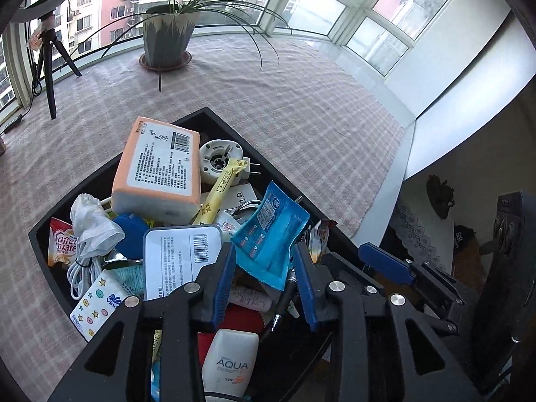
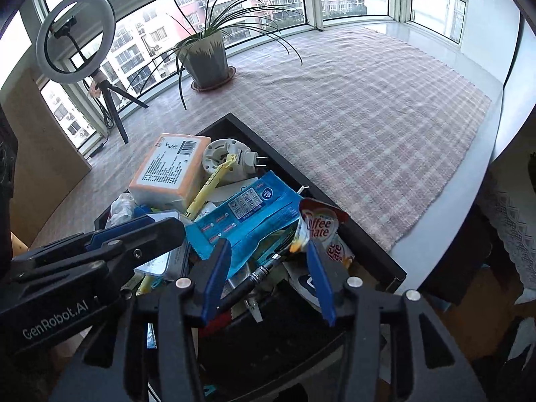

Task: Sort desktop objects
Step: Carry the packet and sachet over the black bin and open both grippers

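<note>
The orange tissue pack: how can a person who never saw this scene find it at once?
Look at the black tray full of small things on the checked cloth. At its far end, toward the potted plant, the orange tissue pack lies on top, beside a white round plug. It is the biggest item, with a barcode label.

a potted plant stands on the checked cloth, near a ring light on its tripod.
</note>
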Motion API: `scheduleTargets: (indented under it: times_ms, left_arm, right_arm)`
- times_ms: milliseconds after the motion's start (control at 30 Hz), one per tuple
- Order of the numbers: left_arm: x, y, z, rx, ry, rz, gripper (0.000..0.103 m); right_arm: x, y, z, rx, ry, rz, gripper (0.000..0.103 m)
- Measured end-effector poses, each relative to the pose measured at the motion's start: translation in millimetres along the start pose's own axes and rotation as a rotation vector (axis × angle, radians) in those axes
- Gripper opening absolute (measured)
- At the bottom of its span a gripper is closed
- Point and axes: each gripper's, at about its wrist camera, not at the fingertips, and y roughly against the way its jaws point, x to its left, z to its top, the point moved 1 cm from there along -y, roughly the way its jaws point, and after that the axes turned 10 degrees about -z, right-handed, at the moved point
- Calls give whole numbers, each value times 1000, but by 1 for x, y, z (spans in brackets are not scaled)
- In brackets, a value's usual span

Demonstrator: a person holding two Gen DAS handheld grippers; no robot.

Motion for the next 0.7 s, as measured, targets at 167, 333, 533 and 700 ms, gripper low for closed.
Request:
scheduleTargets:
  times_ms: [167,333,533,700]
  left_arm:
    - [8,7,-5,-11,5,33,34]
    - [23,20,-13,-26,19,76,34]
    - [60,44,-30,-45,68,152,36]
    - [100,70,-50,-61,131,209,36]
  right_arm:
    - [11,4,-4,-2,26,-12,47]
    - [29,2,-8,4,55,-14,47]
    - [64,4,-14,6,95,14,47]
    - [106,9,-18,-10,154,38,55]
